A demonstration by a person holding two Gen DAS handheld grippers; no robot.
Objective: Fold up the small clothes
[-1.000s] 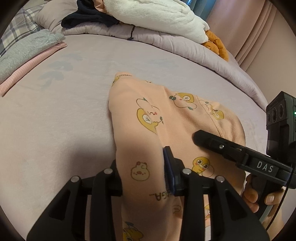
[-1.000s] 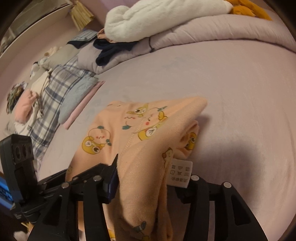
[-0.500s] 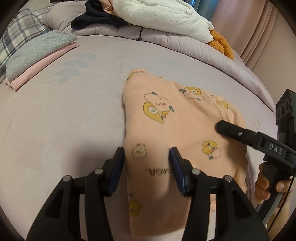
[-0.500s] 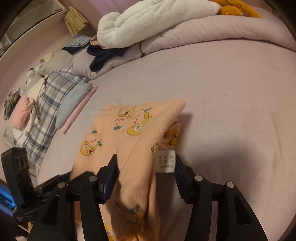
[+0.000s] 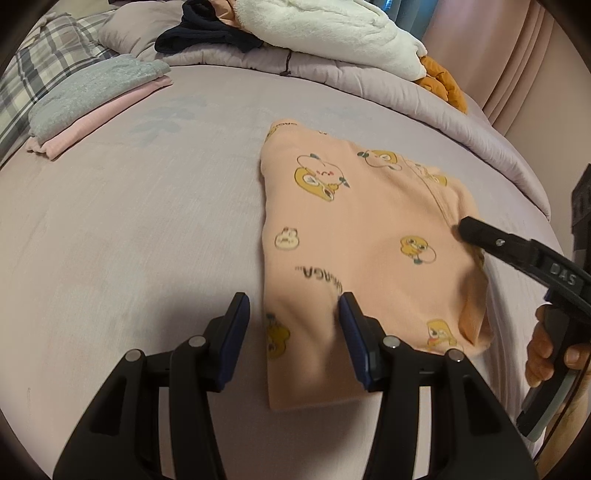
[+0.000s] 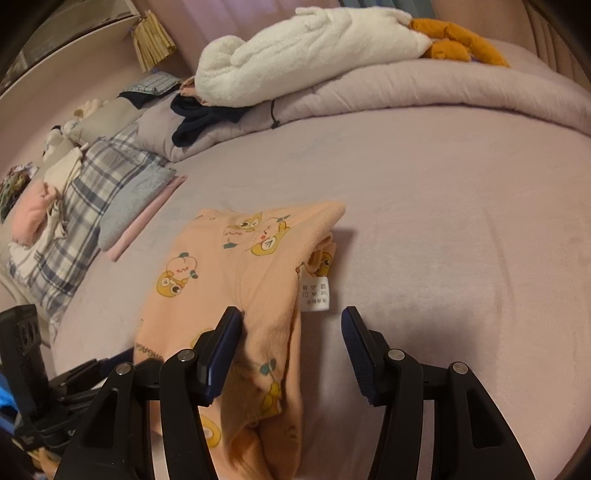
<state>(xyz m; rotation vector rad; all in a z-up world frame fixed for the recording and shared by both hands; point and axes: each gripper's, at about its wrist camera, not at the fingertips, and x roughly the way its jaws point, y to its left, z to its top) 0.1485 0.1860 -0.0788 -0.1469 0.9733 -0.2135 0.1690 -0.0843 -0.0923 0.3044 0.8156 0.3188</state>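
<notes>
Bed [image 5: 122, 236] under a lilac sheet, piled bedding and a white fleece blanket [image 5: 325, 33] along the far edge, a small stack of folded clothes [image 5: 92, 99] at far left. Left wrist view: peach printed garment [image 5: 362, 236] lying flat on the sheet, roughly rectangular, long axis running away from the camera toward the bedding. Left gripper [image 5: 293, 341] held over the near left corner of the garment, jaws apart, cloth visible between the pads but no pad seen pressing on it; garment body extending ahead and to the right of this gripper. Right gripper [image 5: 466, 229] entering from the right in a person's hand [image 5: 546, 354], tip at the garment's right edge; jaw state not readable from this view. Right wrist view: same garment [image 6: 221, 280] seen from its other side, folded layers stacked at the edge, white care label [image 6: 315, 294] hanging off it. Right gripper [image 6: 291, 345] with jaws apart, left pad just against the draped edge, right pad over bare sheet, nothing clamped. Judged: both grippers released and equally near, one at each near corner; next fold likely along the long axis, near end carried toward the far end, calling for a fresh hold on the near edge from both sides.
</notes>
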